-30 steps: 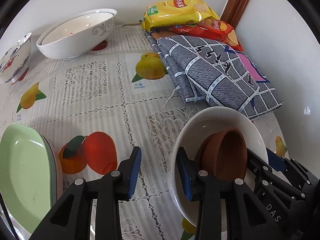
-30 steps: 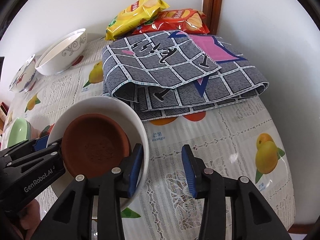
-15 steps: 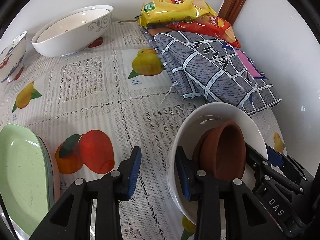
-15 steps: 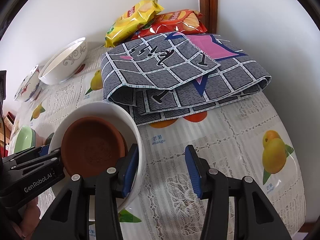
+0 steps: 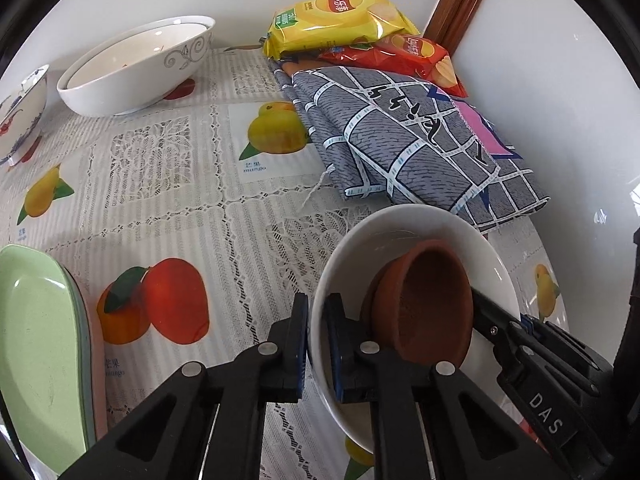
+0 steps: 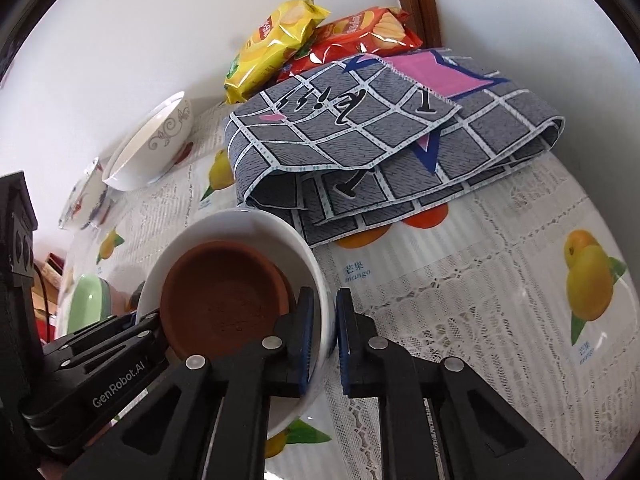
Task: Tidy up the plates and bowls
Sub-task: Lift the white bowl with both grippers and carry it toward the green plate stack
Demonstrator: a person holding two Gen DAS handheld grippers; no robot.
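Both grippers have just closed on the white bowl: the left gripper pinches its left rim, the right gripper its right rim; the brown bowl sits inside, between them, near the desk's right front

Bare tablecloth mid-table, folded cloth and snack bags blocking far corner

Left gripper — fingers just closed, angled downward, right gripper — fingers likewise just closed, facing the left
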